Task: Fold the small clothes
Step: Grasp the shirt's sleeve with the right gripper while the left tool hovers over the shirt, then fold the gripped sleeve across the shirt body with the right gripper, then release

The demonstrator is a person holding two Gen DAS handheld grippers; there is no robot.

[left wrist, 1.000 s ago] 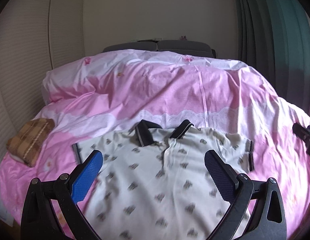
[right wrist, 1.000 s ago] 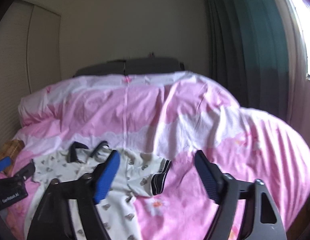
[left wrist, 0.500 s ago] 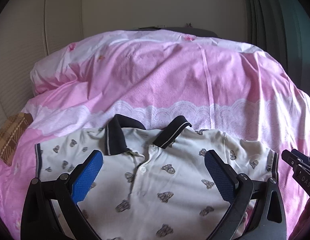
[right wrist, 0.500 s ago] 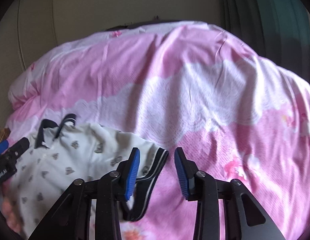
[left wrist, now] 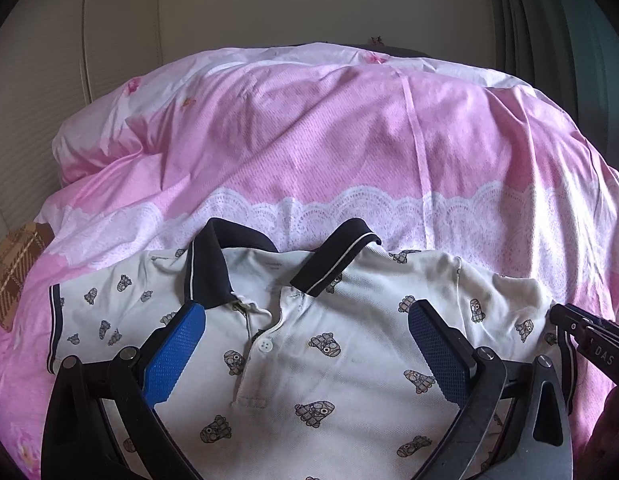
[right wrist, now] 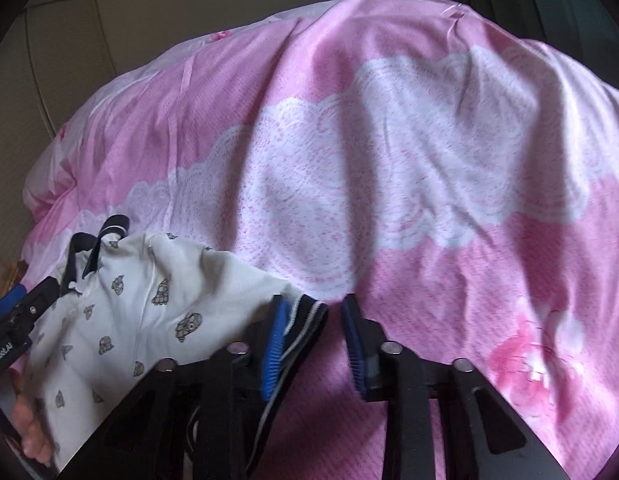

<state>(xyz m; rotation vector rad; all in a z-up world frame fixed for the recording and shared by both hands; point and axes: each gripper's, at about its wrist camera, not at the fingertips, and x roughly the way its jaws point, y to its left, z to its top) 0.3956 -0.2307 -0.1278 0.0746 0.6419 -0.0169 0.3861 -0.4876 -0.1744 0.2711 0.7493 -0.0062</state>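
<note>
polo shirt flat on the bed, right jaws at the sleeve

the polo shirt point(left wrist: 329, 344) lies front up on the pink duvet point(left wrist: 349, 152), collar point(left wrist: 207, 264) beyond my left jaws. my left gripper point(left wrist: 305, 344) stands wide open over the chest, holding nothing. my right gripper point(right wrist: 315, 340) is part open, the striped sleeve cuff point(right wrist: 305, 320) between its jaws against the left pad, not pinched. a plaid cloth point(left wrist: 13, 268) sits far left.

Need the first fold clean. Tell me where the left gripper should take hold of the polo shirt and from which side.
Probably the striped cuff of the left sleeve: approach from the shirt's outer left. It lies flat and free on the quilt, mirroring the right gripper at the opposite cuff. The left gripper hovers open above the polo shirt.
</note>
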